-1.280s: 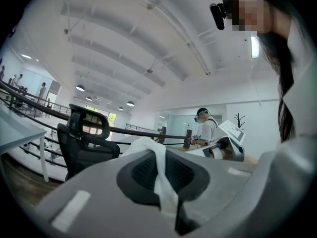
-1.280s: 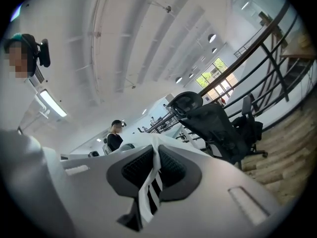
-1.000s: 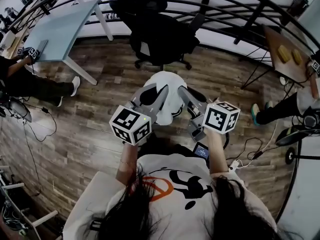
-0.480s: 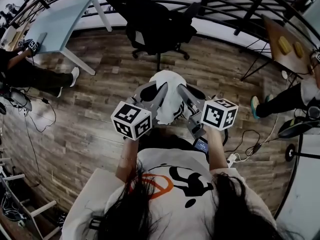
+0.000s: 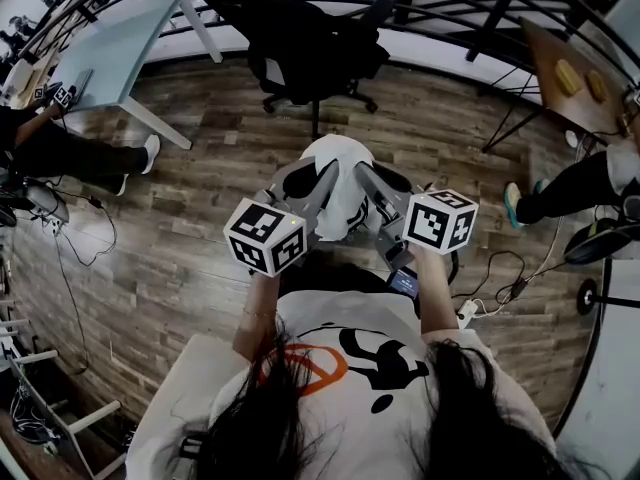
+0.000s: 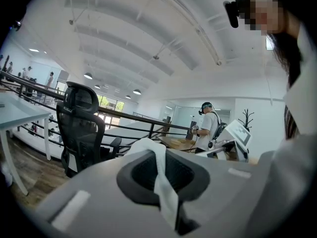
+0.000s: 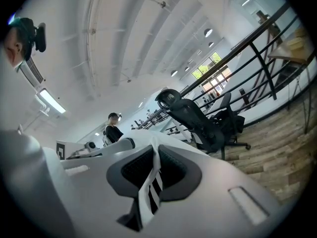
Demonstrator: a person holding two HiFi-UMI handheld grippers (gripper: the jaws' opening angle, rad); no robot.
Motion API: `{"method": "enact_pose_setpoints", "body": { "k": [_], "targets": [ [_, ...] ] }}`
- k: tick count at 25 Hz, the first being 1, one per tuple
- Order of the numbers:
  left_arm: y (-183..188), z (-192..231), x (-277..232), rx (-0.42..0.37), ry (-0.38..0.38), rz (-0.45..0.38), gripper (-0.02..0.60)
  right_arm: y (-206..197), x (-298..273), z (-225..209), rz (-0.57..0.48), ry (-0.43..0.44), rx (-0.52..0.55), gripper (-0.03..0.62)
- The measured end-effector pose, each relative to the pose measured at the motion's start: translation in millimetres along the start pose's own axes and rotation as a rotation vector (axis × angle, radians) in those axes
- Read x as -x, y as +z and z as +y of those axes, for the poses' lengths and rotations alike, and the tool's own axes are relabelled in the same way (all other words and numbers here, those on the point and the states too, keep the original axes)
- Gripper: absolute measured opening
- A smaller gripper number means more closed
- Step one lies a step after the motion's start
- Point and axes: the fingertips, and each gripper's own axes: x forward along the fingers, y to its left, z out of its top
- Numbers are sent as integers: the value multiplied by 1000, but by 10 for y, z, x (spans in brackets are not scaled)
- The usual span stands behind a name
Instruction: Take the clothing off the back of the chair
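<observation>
A white garment with black stripes (image 5: 340,183) hangs bunched between my two grippers, in front of me over the wooden floor. My left gripper (image 5: 322,180) is shut on a white fold of it (image 6: 161,175), which runs down between the jaws. My right gripper (image 5: 362,182) is shut on a striped fold (image 7: 151,185) of the same garment. The black office chair (image 5: 305,48) stands farther away by the railing, its back bare, also seen as the chair (image 6: 81,128) and the chair (image 7: 198,118) in the two gripper views.
A pale desk (image 5: 125,58) stands at the upper left beside a seated person's legs (image 5: 80,168). A black railing (image 5: 450,8) runs behind the chair. A wooden table (image 5: 575,93) sits at the right. Cables (image 5: 500,288) trail on the floor. Other people (image 6: 210,128) stand in the room.
Both grippers, with the garment held between them, have drawn back toward me and slightly down, away from the chair. The chair now sits farther up in the head view.
</observation>
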Motion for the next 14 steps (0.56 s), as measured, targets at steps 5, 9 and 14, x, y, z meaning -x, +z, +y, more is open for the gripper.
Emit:
{"method": "enact_pose_setpoints", "body": {
  "k": [5,9,14],
  "targets": [
    [13,-5,3,-6,2,-5,9,11,11,-8,-4,1,9,54],
    [29,-13,12,-6,2,-11,9,19,32,-8,-7,0,13,54],
    [128,37,-28,-19,2,-31,9,150,-9,-39,-14,3,41,54]
  ]
}}
